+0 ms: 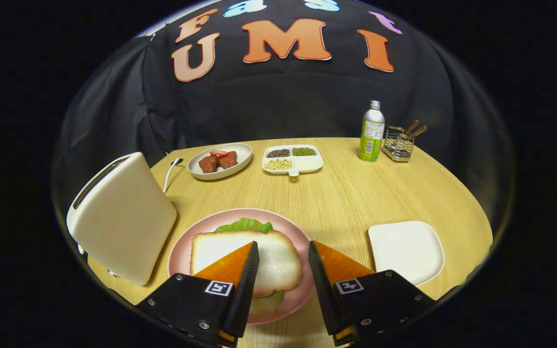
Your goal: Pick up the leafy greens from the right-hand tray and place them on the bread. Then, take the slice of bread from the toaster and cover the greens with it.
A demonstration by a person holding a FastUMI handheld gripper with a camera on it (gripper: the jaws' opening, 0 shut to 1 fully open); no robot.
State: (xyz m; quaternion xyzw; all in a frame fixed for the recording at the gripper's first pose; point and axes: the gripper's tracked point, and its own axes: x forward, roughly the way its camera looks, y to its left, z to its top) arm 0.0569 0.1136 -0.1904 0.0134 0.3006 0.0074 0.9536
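Observation:
A slice of white bread (278, 258) lies flat on the pink plate (298, 229), just ahead of and between my fingers. Leafy greens (244, 225) stick out from under its far edge, and a pale bit shows under its near edge. My gripper (283, 249) hovers over the near side of the slice, open, with nothing held between the fingers. The cream toaster (121, 217) stands left of the plate, its slot turned up and away. The white square tray (406, 249) to the right of the plate is bare.
Beyond the plate stand a shallow dish with pieces of red meat (219, 161), a divided white dish of beans (292, 158), a green bottle (371, 133) and a wire holder with sticks (399, 141). The toaster's cord (169, 171) trails behind it.

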